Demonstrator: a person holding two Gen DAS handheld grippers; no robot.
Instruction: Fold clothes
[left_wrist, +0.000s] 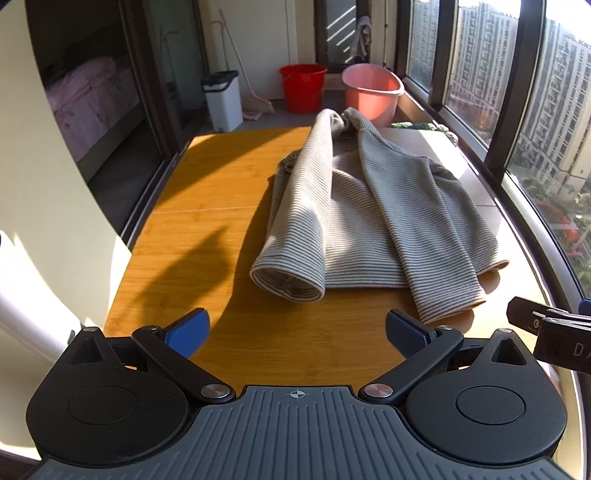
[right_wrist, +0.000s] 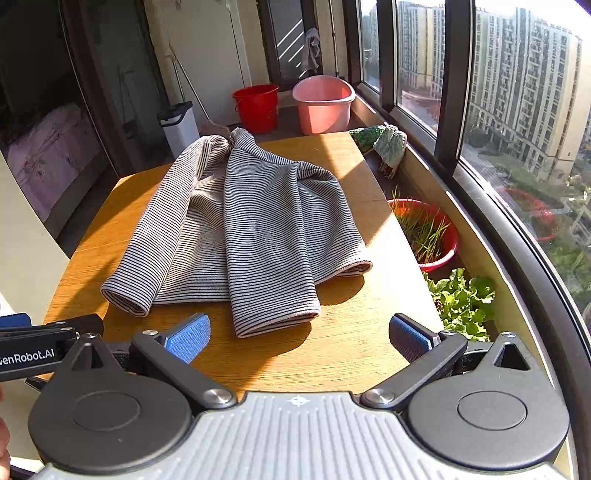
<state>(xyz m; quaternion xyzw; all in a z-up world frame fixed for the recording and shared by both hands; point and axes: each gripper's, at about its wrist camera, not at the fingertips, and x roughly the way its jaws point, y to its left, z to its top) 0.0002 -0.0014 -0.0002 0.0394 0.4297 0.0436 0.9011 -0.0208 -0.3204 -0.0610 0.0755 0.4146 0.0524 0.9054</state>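
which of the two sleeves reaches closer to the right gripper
The sleeve folded over the middle of the striped top; its cuff lies nearest the right gripper. The other sleeve ends further left.

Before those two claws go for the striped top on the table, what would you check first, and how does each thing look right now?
1. Left gripper open with nothing between its fingers: ok.
2. Right gripper open with nothing between its fingers: ok.
3. Striped top lies wholly on the wooden table, no part over the edge: ok.
4. Both sleeves folded in over the body, cuffs towards the grippers: ok.
5. Bare table between the grippers and the nearest cuff, nothing in the way: ok.
6. Cloth smooth enough for the next fold: not ok, wrinkles bunch near the collar.
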